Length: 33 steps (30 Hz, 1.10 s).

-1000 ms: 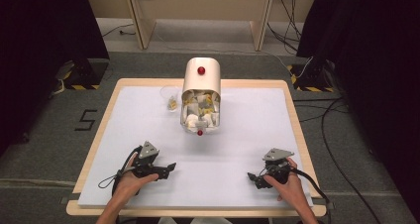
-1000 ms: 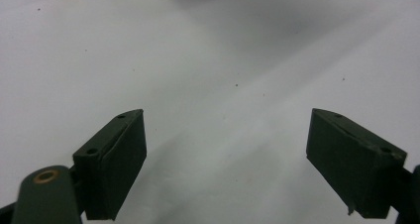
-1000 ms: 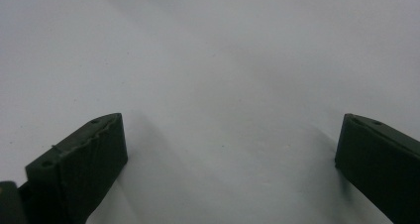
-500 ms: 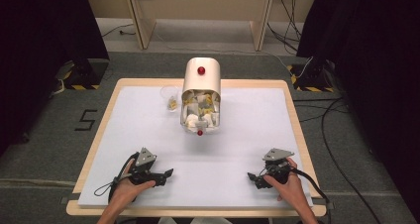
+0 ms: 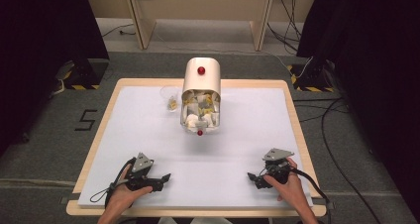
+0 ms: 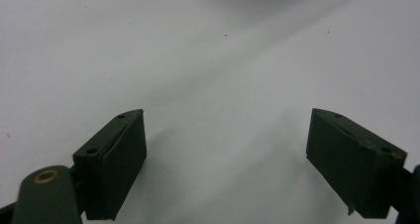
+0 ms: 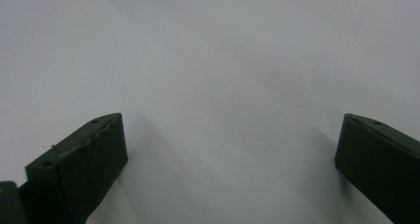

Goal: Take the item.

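The bench (image 5: 124, 135) carries a white sheet, and at the middle of its far half stands the cream dispenser (image 5: 200, 96), a rounded-top canister with a red knob on its upper face and a second red knob low at its front. Its clear lower part looks packed with white and yellowish pieces. Judged from its bulk, it should be the heaviest thing here and stiff in the shell, so a hold on the smooth curved body would likely slip; the red knob at the front is the better place for the jaws (small, and it probably turns).

Just to its left, near but apart, stands a clear cup (image 5: 170, 98) with a few yellowish bits inside. It looks thin-walled and light, easily crushed or tipped, best pinched gently at the rim.

The 2 grippers rest at the near edge, well apart from both: the left gripper (image 5: 159, 180) and the right gripper (image 5: 253, 177), each with jaws spread wide and nothing between them.
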### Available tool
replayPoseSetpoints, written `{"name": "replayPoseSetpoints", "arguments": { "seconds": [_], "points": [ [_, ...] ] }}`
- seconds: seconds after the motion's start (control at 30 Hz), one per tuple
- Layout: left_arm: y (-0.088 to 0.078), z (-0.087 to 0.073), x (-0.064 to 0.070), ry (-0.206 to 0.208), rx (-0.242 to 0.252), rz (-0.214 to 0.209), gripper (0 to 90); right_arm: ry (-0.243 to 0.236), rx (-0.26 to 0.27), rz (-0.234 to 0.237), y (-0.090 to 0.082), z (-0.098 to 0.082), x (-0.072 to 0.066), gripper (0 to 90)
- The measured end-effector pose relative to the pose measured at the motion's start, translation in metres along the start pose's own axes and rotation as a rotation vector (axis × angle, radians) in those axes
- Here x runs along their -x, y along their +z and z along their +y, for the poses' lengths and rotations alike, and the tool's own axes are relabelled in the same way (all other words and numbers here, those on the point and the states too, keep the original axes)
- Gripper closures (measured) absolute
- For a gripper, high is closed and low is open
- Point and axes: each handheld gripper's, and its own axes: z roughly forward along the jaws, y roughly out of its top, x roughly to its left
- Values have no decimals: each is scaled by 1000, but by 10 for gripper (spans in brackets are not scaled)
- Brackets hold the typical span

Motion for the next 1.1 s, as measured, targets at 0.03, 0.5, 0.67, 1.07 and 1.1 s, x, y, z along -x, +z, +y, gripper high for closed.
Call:
{"name": "replayPoseSetpoints", "arguments": {
  "seconds": [0.03,0.5,0.67,1.07,1.1],
  "points": [
    [0,0,0,0,0,1,153,-1,0,-1,0,0,0,1],
    [-6,-11,4,2,15,32,154,1,0,0,0,0,0,1],
    [-7,-18,6,5,53,49,150,-1,1,0,0,0,0,2],
    [-7,-24,8,-4,89,59,151,-2,2,-2,0,0,0,2],
    [-7,-24,8,-4,88,58,151,-4,3,-2,0,0,0,2]
  ]
}}
